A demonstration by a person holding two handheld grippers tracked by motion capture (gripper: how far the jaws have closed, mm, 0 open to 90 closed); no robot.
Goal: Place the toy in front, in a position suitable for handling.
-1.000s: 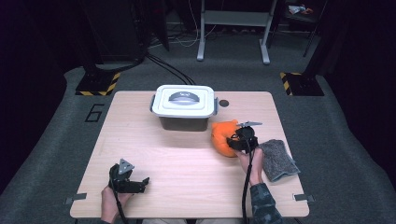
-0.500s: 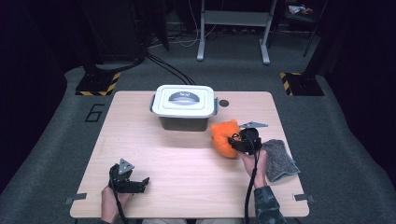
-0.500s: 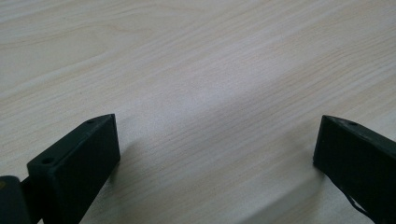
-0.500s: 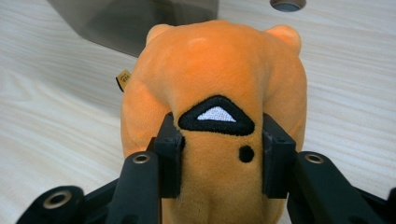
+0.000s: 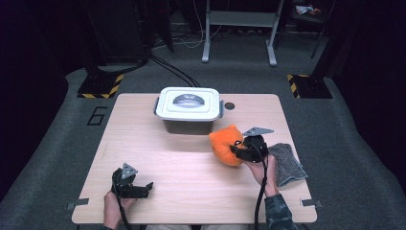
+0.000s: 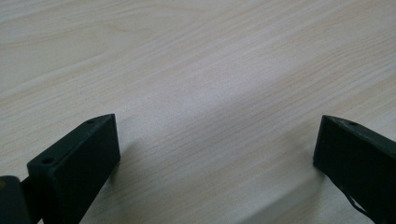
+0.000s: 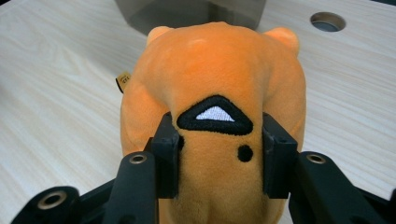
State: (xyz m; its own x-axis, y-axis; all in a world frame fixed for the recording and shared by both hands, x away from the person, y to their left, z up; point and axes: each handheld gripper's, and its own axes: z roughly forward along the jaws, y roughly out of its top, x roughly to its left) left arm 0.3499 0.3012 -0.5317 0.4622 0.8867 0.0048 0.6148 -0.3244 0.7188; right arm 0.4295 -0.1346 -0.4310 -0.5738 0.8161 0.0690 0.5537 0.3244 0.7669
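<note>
Where the right tongs (image 7: 219,154) pinch it, the orange plush toy (image 7: 215,116) (black-stitched snout) dents.

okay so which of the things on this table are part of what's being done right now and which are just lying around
In the job:
- orange plush, squeezed between the pads of the right gripper
- lidded box, possibly, just behind the plush; its lid is on

Lying about:
- grey cloth, right of the plush
- left gripper, jaws wide apart over bare table, nothing between them

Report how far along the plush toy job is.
Done: the right gripper has its jaws clamped on the orange plush toy. In hand: toy held beside the lidded bin. Left: the lid is still on; the left gripper sits open on the table.
</note>
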